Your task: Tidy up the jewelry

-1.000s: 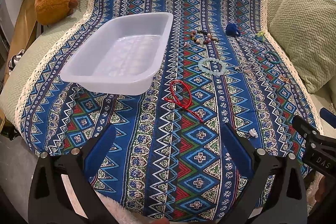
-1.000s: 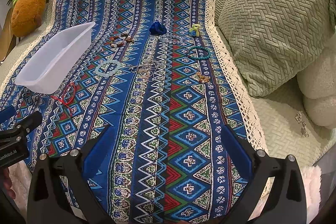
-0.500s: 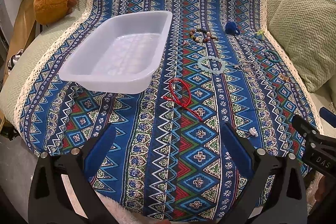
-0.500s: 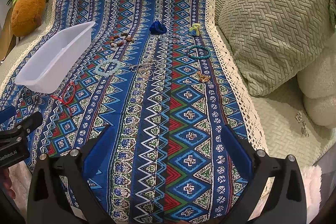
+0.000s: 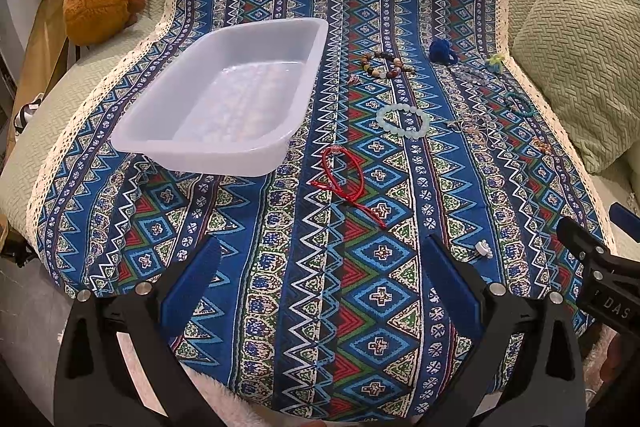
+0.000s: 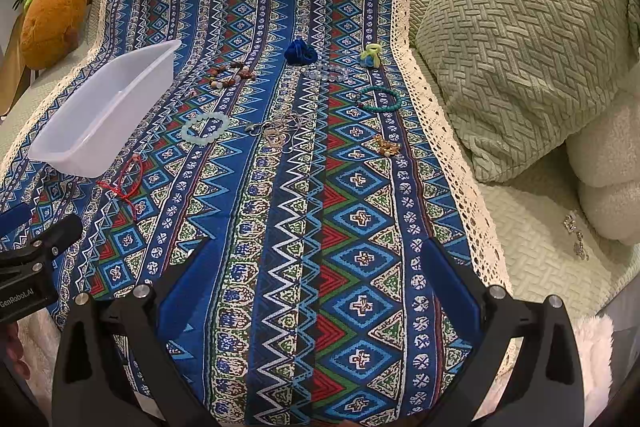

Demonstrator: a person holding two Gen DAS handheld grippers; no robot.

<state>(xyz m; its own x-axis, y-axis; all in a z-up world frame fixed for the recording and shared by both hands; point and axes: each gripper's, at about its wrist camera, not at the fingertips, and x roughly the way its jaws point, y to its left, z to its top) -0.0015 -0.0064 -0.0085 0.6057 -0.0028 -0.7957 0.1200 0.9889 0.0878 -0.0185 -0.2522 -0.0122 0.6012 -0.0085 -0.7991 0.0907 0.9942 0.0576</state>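
Red cord bracelet (image 5: 344, 179) flat on patterned cloth (image 5: 360, 287), just right of empty white tray (image 5: 224, 155); pale bead bracelet (image 5: 400, 121) and tangled chains (image 6: 280, 131) farther off. Left tool (image 5: 320, 267) and right tool (image 6: 316, 267) both spread wide, holding nothing. Risks: thin cord slipping between fingertips, pinching soft cloth instead, chains snagging together, nudging light tray.

A translucent white rectangular plastic tray (image 5: 224, 99) sits upright and empty on the left of the blue patterned cloth, with a red cord bracelet (image 5: 344, 175) lying flat just beside its near right corner. Farther right lie a pale aqua bead bracelet (image 5: 400, 121), a brown mixed-bead bracelet (image 5: 384, 65), a dark blue fabric scrunchie (image 5: 440, 50), a tangle of thin silver chains (image 6: 280, 131), a teal bead bracelet (image 6: 380, 99), a clear bead bracelet (image 6: 328, 71), a yellow-green hair tie (image 6: 370, 55) and a small gold piece (image 6: 387, 146), all apart from one another.
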